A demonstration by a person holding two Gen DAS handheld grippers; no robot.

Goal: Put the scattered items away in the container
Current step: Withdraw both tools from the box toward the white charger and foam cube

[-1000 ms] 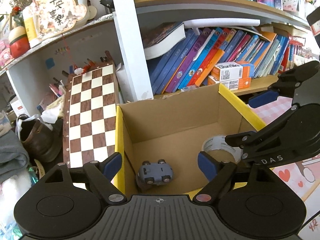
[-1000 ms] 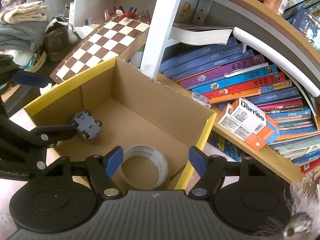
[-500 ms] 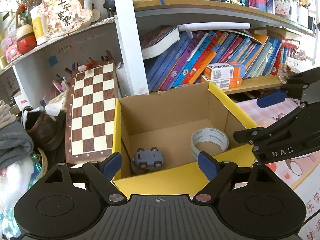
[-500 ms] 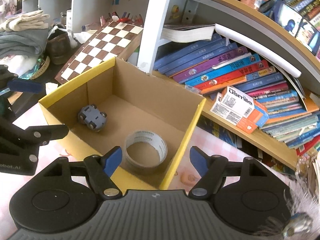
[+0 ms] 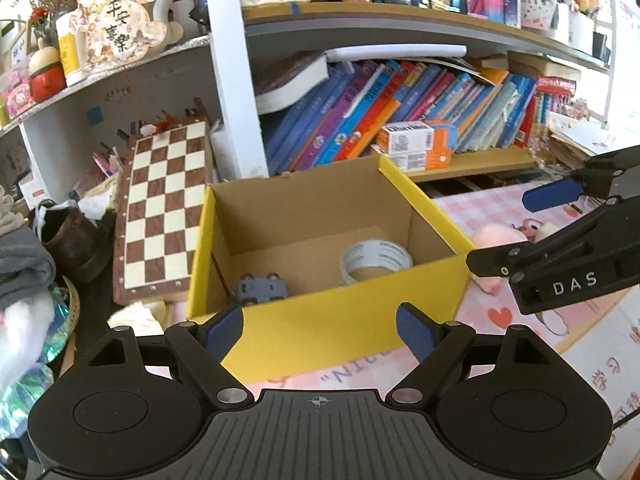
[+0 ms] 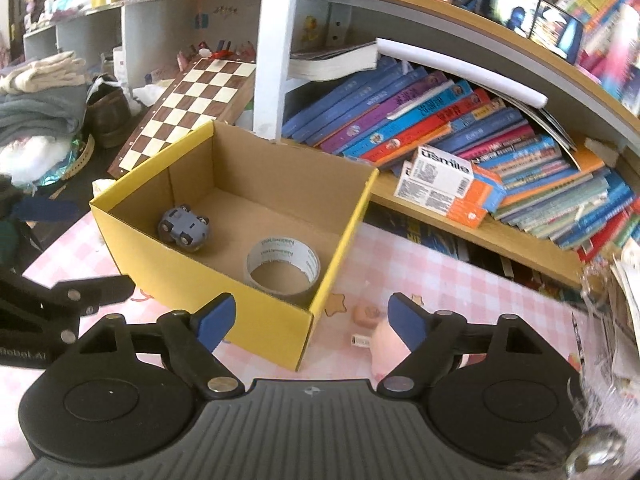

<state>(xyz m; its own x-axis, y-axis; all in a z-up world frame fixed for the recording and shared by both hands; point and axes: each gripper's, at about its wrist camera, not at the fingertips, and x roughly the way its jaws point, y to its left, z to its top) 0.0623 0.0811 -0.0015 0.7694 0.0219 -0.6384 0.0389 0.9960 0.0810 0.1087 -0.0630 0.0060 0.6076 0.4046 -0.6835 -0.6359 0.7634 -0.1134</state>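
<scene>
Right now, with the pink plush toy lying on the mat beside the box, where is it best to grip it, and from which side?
Probably across the rounded body of the pink plush toy, coming down from above with the right tongs, which are opening and empty. It lies low beside the yellow box, so a side approach looks crowded.

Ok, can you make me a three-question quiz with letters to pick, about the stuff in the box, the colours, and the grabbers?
1. Where is the toy car?
A. inside the cardboard box
B. on the chessboard
C. on the bookshelf

2. What colour is the box outside?
A. green
B. yellow
C. red

3. What is the left gripper holding?
A. the tape roll
B. the pink plush toy
C. nothing

Answers:
1 A, the car lies wheels-up on the box floor.
2 B, its outer walls are yellow.
3 C, its jaws stand apart with nothing between them.
</scene>
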